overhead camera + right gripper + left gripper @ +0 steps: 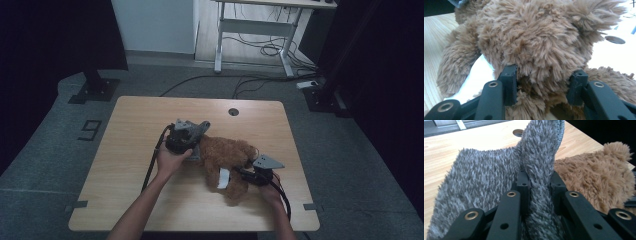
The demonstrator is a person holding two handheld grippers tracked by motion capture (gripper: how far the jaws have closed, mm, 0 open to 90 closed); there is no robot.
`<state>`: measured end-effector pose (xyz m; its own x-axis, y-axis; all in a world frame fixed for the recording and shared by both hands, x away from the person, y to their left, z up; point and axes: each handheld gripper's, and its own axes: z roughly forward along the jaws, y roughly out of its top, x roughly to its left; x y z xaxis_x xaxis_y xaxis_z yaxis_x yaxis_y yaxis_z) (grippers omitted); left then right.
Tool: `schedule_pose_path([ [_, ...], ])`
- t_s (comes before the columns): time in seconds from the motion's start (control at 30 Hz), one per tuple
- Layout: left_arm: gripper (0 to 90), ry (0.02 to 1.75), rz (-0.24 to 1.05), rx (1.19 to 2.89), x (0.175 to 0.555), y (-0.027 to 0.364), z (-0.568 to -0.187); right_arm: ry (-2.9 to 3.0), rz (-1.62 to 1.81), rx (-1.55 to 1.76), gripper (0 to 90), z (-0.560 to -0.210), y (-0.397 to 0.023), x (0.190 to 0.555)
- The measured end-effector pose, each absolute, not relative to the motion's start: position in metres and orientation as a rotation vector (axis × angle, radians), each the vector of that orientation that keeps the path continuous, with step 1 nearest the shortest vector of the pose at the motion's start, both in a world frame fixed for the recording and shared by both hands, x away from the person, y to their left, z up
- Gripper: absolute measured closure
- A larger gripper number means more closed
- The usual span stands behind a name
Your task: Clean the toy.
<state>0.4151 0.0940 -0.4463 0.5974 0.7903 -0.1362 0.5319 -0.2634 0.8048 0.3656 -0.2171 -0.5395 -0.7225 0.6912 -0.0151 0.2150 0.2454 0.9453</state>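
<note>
Left hand-held gripper [537, 192] is clamped on a fold of grey fleece cloth [484, 177], centre frame. Brown plush bear [227, 157] lies on the worktop [130, 130], right of centre. Right hand-held gripper [544, 82] is clamped on the bear's fur, lower right.

This looks like a lab or test room set up for recording, not a home. A plain wooden bench [150, 200] with a round cable hole [233, 111] stands on grey carpet [350, 165], with tape marks [76, 205] at its front corners. Dark curtains [50, 35] hang on both sides, carried by stands with black floor plates [94, 91]. A large figure nine [90, 130] is marked on the carpet. Behind, loose cables [265, 50] run under a white height-adjustable desk [260, 25]; what stands on that desk is probably equipment, but too little is visible to tell.
</note>
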Motion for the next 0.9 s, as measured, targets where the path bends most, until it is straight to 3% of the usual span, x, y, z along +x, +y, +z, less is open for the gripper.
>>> schedule_pose_path([
  [0.23, 76.1, 1.058, 0.348, 1.896, 0.399, 0.105, -0.463, 2.1, 1.462, 0.814, 48.6, -0.538, -0.214, 0.364],
  [0.37, 76.4, 1.067, 0.333, 1.856, 0.388, 0.112, -0.472, 2.104, 1.458, 0.906, 31.1, -0.535, -0.215, 0.359],
  [0.63, 76.7, 1.06, 0.304, 1.824, 0.371, 0.122, -0.482, 1.952, 1.678, 1.091, 15.4, -0.508, -0.235, 0.351],
  [0.9, 76.7, 1.049, 0.296, 1.81, 0.359, 0.121, -0.486, 2.019, 1.598, 1.155, 12.1, -0.476, -0.199, 0.377],
])
